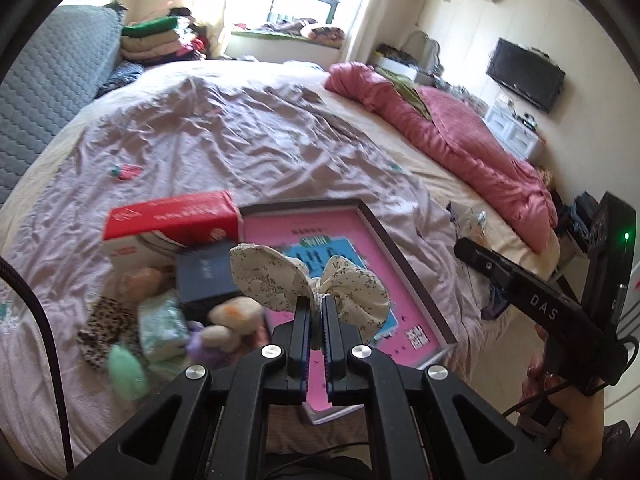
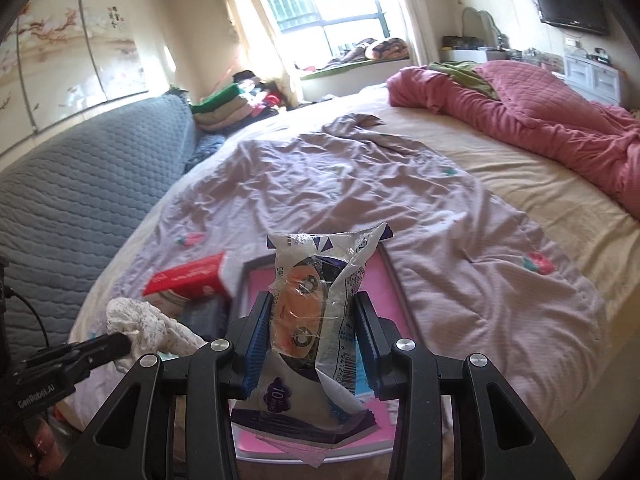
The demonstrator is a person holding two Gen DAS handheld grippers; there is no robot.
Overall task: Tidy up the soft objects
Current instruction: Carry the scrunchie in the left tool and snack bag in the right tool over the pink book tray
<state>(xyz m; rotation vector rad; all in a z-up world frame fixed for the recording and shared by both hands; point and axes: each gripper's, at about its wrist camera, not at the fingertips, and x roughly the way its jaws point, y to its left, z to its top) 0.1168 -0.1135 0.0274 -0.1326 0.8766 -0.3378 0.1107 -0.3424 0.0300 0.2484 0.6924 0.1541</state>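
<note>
Here the left gripper pinches a floral bow; the right gripper clamps a plastic packet.

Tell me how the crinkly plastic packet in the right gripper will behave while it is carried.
The plastic packet looks floppy: its top edge is crumpled and folded. Its glossy film could slip between the right gripper pads. It is probably light, since it stands upright from a side grip.
</note>
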